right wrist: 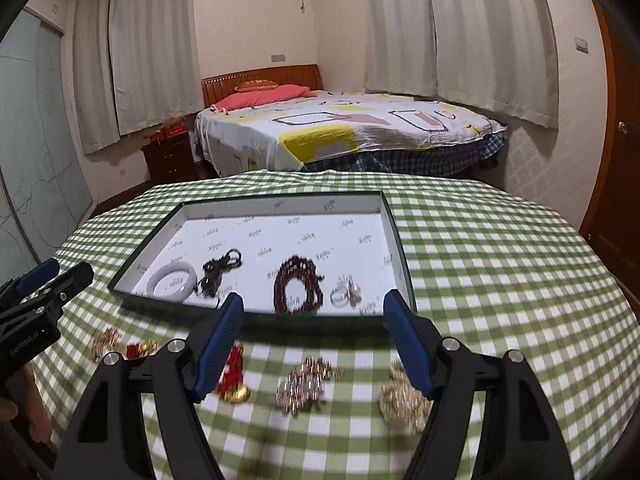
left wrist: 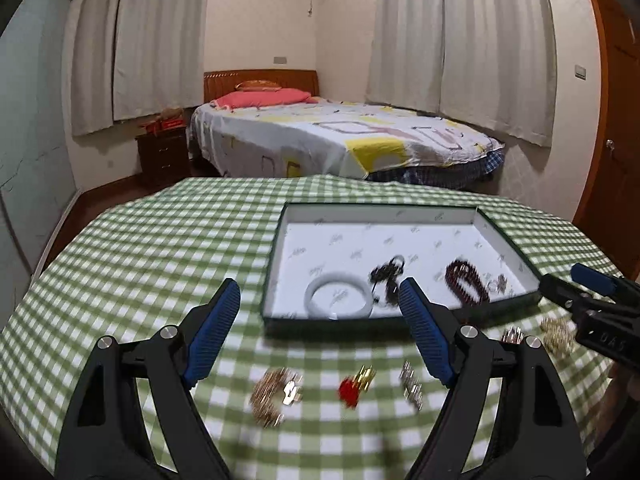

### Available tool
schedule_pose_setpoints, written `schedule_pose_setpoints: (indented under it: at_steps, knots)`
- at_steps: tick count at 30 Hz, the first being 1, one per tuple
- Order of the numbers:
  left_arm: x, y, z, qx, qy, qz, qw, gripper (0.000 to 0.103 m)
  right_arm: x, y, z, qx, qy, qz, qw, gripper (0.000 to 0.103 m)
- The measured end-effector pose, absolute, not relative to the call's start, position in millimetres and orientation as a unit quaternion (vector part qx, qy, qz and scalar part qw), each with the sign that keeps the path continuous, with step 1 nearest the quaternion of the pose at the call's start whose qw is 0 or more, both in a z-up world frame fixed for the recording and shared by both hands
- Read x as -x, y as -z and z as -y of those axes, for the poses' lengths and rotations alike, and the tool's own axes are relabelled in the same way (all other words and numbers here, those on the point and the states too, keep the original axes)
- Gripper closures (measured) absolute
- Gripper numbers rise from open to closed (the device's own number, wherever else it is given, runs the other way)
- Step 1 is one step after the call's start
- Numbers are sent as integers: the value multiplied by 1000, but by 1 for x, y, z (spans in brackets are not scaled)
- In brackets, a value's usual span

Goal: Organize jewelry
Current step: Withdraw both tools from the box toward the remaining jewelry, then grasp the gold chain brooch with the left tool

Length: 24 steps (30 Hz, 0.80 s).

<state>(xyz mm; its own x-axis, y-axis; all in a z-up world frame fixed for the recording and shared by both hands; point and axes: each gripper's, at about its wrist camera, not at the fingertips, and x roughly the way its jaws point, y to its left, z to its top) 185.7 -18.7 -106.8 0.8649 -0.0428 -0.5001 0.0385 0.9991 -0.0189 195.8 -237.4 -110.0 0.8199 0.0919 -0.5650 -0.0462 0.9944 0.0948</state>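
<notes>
A shallow white-lined box [left wrist: 506, 236] [right wrist: 394, 232] sits on the green checked tablecloth. Inside lie a white bangle [left wrist: 338, 292] [right wrist: 172, 280], a black cord piece [left wrist: 386, 274] [right wrist: 218, 270], a dark red bead bracelet [left wrist: 464, 282] [right wrist: 298, 284] and a silver piece [right wrist: 346, 290]. In front of the box, loose on the cloth, lie a gold piece [left wrist: 274, 394], a red and gold piece [left wrist: 354, 386] [right wrist: 234, 376], a silver clip [left wrist: 412, 386], a rose-gold cluster [right wrist: 306, 384] and a gold cluster [right wrist: 402, 400]. My left gripper [left wrist: 318, 300] is open above the loose pieces. My right gripper [right wrist: 314, 312] is open above them too.
The table's far edge [left wrist: 320, 180] drops off toward a bed [left wrist: 340, 136]. A dark nightstand [left wrist: 162, 152] stands left of the bed. The right gripper shows at the right edge of the left wrist view [left wrist: 592, 292].
</notes>
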Motion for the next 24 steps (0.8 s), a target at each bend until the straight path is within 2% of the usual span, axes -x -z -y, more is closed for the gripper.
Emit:
schedule_pose_setpoints:
  at_steps: [18,21,24]
  knots:
    - [-158,156,-16,22,-10,-329,944,24,-152,143,235,-31,-40,-318,947,33]
    - [-164,160,-21,26,-10,-337,941,26,-151,145,234,-31,-41,-319,946,32]
    - [-172,165,-25,28,-12,-353,935,37,-152,145,234,-32,-42,-318,946,33]
